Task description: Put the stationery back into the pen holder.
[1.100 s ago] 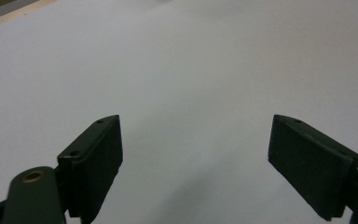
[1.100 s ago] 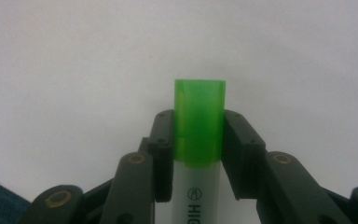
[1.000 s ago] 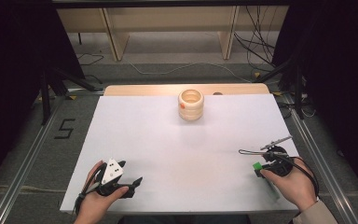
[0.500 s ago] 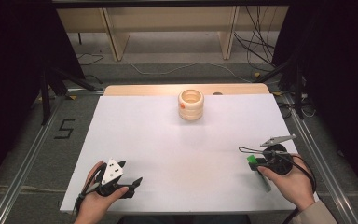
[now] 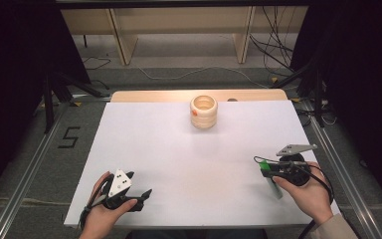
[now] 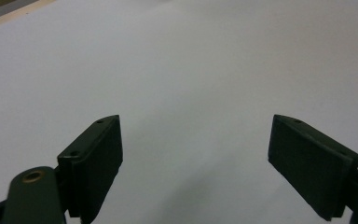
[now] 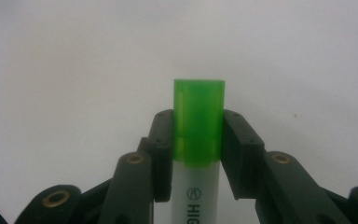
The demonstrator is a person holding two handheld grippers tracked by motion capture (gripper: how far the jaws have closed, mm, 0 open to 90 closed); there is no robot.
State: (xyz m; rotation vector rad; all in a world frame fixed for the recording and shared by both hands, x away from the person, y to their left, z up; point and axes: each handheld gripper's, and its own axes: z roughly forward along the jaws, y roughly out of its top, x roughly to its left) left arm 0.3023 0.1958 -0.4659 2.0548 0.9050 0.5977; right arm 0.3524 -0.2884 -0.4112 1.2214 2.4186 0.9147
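Green cap: the marker (image 7: 199,140) is a white-barrelled highlighter; its green cap stands between the jaws of the right gripper (image 7: 198,144) and rises past their tips, as the right gripper view shows.
Grasp: both right jaws press flat against the cap, one on each side, so the marker is pinched at its capped end; the barrel runs back toward the hand.
Marker, high view: the marker (image 5: 269,178) lies along the near right part of the bench (image 5: 179,149), green end toward the middle, white barrel slanting back under the right gripper (image 5: 264,167). Whether it is lifted clear of the surface cannot be told.
Left gripper: the left gripper (image 5: 146,193) rests at the near left, well apart from the marker; its own view shows the jaws spread wide over bare white surface with nothing between them.
Cup: a wooden ringed cup (image 5: 203,111) stands upright near the far edge, well apart from both grippers, with nothing visible in it.
Progress: judged early. The pick-up looks done; carrying the marker across the bench and dropping it in the cup, the likely goal, remains.
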